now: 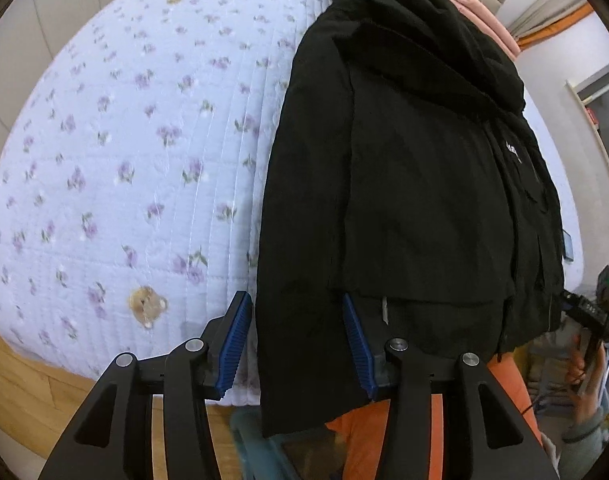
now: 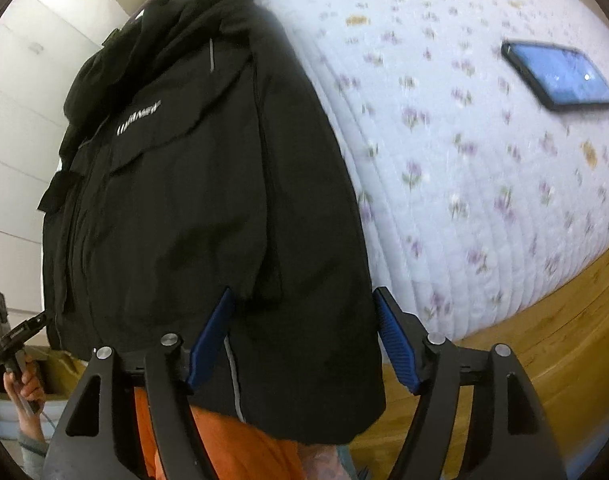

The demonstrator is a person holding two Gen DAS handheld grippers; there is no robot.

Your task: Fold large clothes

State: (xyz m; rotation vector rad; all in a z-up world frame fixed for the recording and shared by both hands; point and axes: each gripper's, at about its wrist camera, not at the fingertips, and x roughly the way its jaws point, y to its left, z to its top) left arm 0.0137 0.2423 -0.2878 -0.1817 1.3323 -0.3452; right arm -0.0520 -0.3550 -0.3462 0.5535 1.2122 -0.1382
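A black jacket [image 1: 404, 200] lies on the bed's floral quilt [image 1: 144, 160], its hem hanging over the near edge, where the left tongs [image 1: 296, 344] and right tongs [image 2: 304, 340] each stand open astride a lower corner, pads not pressing the fabric.

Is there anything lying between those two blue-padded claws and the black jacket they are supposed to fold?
Nothing visible. The black jacket hangs over the bed's edge right at both grippers: its hem sits between the open pads of the left gripper and of the right gripper, with no other object in between.
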